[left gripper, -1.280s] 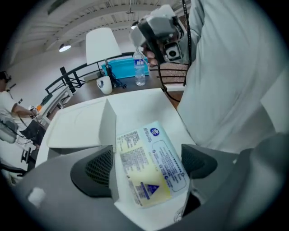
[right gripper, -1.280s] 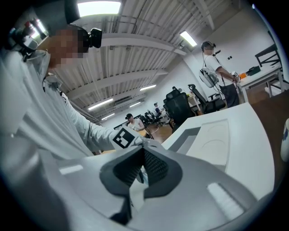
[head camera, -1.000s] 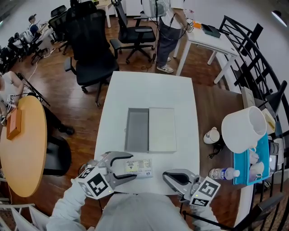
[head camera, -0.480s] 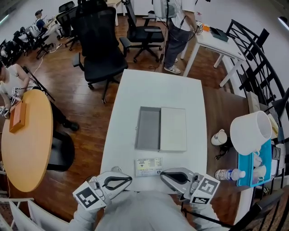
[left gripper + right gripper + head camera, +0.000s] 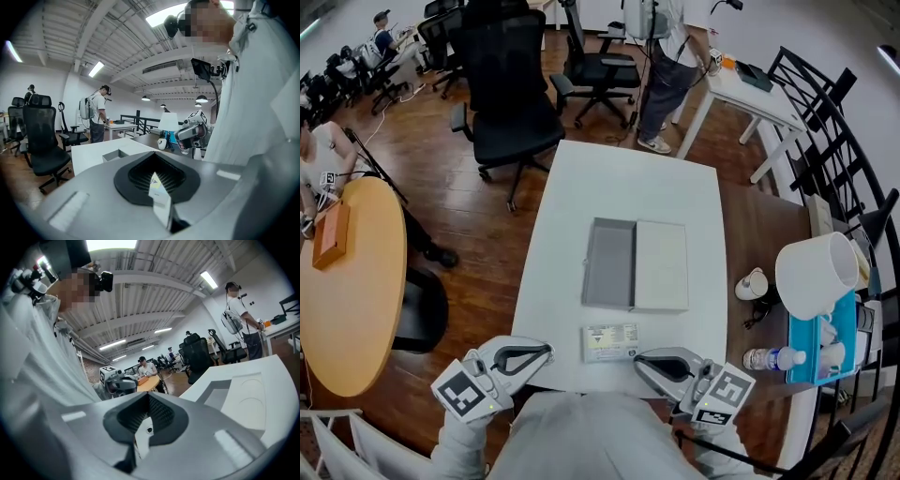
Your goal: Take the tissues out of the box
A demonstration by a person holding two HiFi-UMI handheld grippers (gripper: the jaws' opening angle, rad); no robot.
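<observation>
The tissue packet (image 5: 610, 342), laid on the tabletop (image 5: 628, 187) between the left tongs (image 5: 547, 351) and the right tongs (image 5: 638, 360), is labelled, but its print cannot be read. Both tongs are pressed together, empty.

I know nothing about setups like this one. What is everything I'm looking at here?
table: one, white, centre
box: one, grey, open, mid-table
lid: one, white, flat against the box's right side
tissue pack: one, pale with a label, near the table's front edge
office chairs: several, black, beyond the table
round table: one, wooden, far left
lamp: one, white shade, right
mug: one, white, right
water bottle: one, clear, lying beside the tray
tray: one, blue, far right
standing person: one, far end
left claw: one, grey, shut, empty
right claw: one, grey, shut, empty
</observation>
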